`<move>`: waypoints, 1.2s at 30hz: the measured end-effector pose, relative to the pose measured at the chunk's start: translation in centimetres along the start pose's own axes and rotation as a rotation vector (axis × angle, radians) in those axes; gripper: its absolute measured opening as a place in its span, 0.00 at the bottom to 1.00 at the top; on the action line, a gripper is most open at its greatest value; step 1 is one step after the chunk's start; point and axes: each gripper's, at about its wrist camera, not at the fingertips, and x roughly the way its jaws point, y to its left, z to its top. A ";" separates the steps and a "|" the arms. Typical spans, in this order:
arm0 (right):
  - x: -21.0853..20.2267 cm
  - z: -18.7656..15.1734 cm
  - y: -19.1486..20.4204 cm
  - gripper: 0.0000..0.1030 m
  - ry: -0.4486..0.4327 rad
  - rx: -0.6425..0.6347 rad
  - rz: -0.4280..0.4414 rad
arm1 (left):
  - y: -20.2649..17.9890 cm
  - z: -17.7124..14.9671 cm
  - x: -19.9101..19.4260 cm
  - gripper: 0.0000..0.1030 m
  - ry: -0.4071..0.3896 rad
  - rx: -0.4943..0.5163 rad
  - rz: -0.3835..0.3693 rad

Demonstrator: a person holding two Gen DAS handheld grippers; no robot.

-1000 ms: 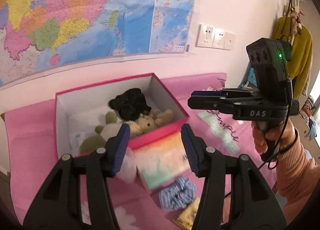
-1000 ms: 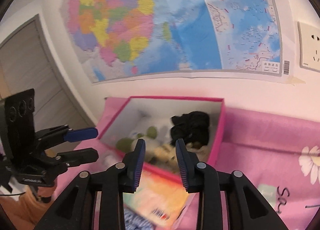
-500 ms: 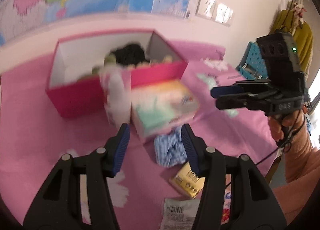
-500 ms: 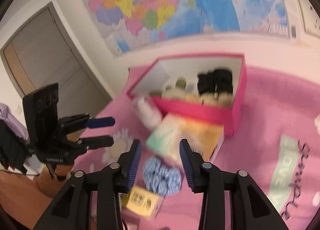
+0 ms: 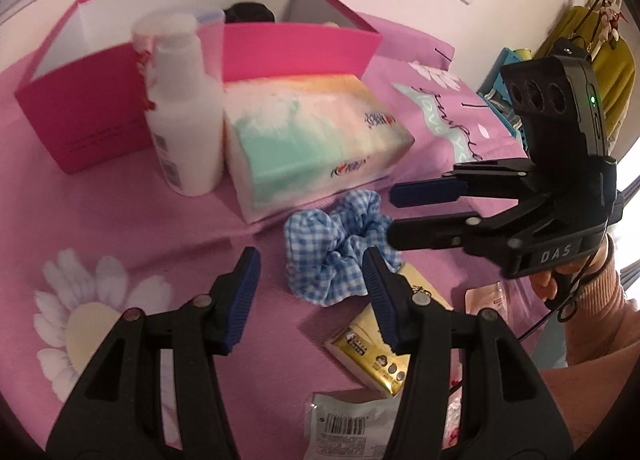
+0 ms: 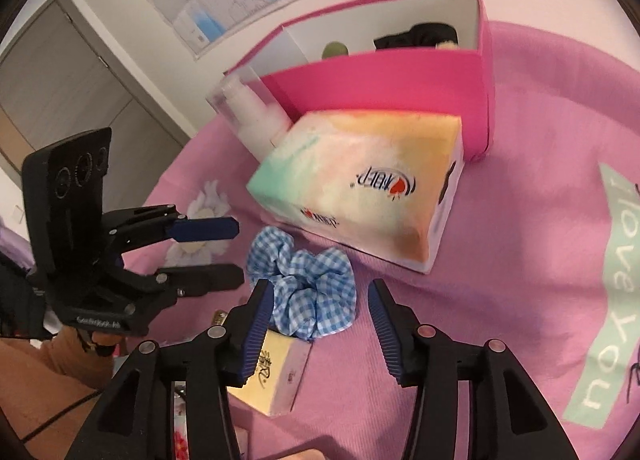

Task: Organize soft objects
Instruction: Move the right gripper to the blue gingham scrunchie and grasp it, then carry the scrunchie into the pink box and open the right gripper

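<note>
Scrunchie (image 6: 308,280), blue gingham: we see it flat on pink cloth (image 6: 500,260), just in front of tissue pack (image 6: 360,180), w/ pink box (image 6: 400,84) behind. Right gripper (image 6: 320,320) above it, jaws opening, nothing pinched. Left gripper (image 5: 310,296) approx. half open, empty, beside scrunchie. 1 small yellow packet (image 6: 276,380) touches scrunchie's near edge.
</note>
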 end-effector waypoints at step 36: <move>-6.9 5.1 3.1 0.11 -0.241 -0.120 -0.037 | -1.1 7.3 -5.6 0.25 -0.182 0.035 -0.046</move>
